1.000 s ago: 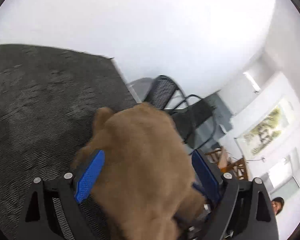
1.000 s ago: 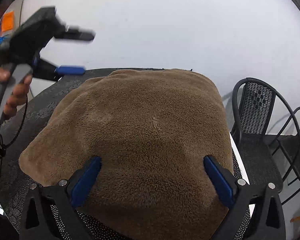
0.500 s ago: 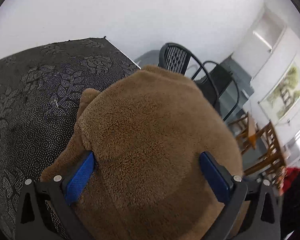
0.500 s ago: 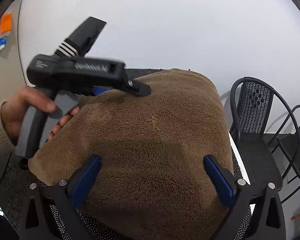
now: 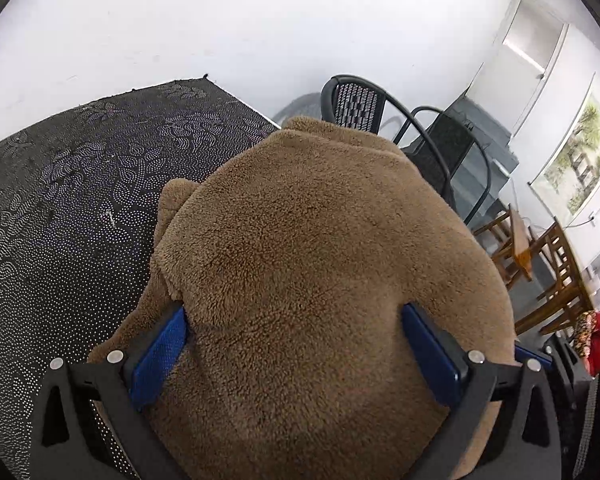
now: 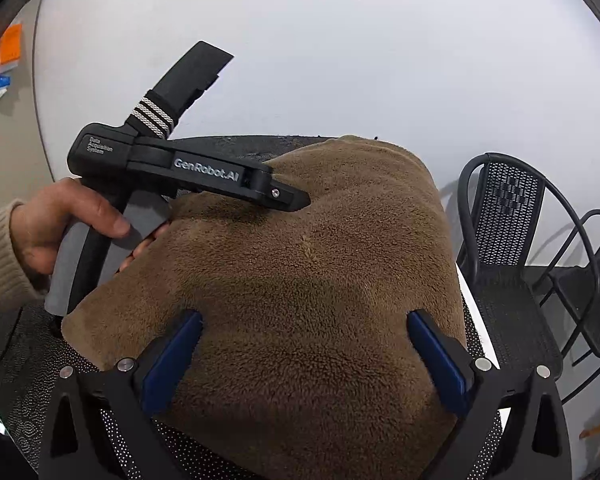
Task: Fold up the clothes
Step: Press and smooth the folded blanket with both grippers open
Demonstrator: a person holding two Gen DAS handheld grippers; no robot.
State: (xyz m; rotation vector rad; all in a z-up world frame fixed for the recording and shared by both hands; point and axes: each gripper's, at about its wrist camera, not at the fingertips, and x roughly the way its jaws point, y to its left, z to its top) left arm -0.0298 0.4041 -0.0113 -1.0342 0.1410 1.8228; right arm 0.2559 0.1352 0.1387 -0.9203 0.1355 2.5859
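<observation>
Both the left gripper (image 5: 296,344) and right gripper (image 6: 304,354) sit wide apart, pressing the brown fleece (image 6: 300,264) flat on the bench (image 5: 80,184), probably to set a fold

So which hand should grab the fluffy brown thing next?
Probably the left. The left gripper sits on top of the brown fleece, fingers wide around a fold. The right gripper only straddles the near edge.

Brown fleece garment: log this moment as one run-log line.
task: fold clothes | brown fleece garment: folded bundle on black patterned table | left gripper: jaws open, on garment | right gripper: jaws open, over garment
</observation>
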